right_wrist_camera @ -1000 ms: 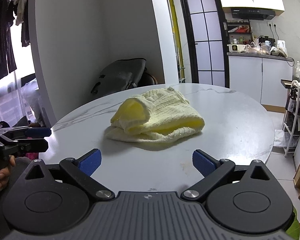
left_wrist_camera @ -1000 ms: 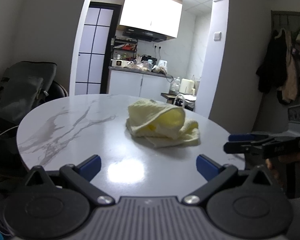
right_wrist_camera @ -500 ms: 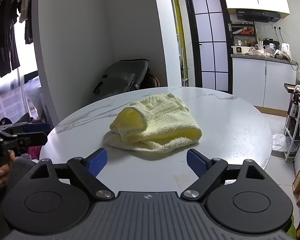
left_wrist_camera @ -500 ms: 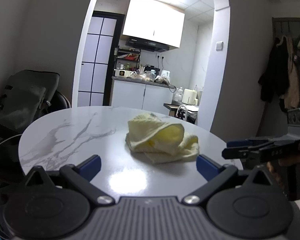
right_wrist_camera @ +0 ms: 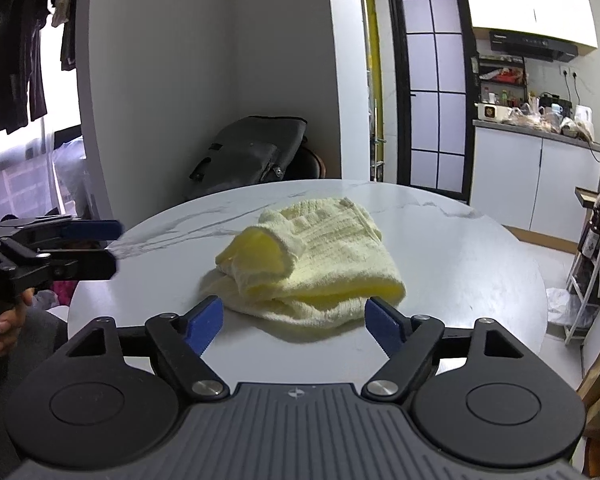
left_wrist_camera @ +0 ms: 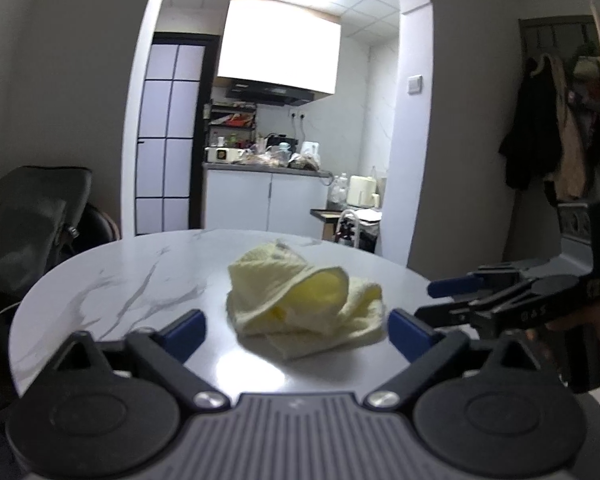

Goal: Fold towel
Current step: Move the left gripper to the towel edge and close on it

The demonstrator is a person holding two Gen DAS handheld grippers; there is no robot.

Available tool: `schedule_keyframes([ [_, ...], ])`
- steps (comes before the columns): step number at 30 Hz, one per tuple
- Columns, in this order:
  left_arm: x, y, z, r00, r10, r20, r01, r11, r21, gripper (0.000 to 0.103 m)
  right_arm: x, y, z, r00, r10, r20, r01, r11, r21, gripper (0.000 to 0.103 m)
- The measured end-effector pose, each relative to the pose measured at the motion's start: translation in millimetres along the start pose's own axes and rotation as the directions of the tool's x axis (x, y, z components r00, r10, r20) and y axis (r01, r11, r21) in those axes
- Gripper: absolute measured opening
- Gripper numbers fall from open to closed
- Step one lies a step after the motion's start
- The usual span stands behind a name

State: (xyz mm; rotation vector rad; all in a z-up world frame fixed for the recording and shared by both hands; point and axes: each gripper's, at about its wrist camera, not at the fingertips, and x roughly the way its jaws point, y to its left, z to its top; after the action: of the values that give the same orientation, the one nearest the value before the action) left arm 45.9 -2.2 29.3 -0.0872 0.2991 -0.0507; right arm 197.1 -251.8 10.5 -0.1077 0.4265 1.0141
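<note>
Both the left tongs (left_wrist_camera: 293,328) and right tongs (right_wrist_camera: 293,318) are closing empty, short of the crumpled towel (right_wrist_camera: 312,264) lying mid-surface (right_wrist_camera: 460,248), probably soft and limp, best pinched at a corner.

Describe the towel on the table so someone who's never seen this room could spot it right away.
Find the round white marble-look table in front of the kitchen archway. Near its middle lies the pale yellow towel, the only thing on the tabletop. It is a crumpled, loosely bunched heap with a waffle-like texture, not folded flat.
</note>
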Motion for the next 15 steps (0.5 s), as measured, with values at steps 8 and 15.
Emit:
schedule_keyframes([
  [8,26,3,4,0.999,0.018,-0.033,-0.017,1.000,0.022,0.084,3,-5,13,1.000,0.004,-0.020,-0.005,1.000,-0.012,0.082],
  [15,38,14,10,0.997,0.055,-0.045,-0.053,0.998,0.038,0.079,3,-4,20,1.000,-0.013,-0.026,0.012,0.999,-0.034,0.082],
])
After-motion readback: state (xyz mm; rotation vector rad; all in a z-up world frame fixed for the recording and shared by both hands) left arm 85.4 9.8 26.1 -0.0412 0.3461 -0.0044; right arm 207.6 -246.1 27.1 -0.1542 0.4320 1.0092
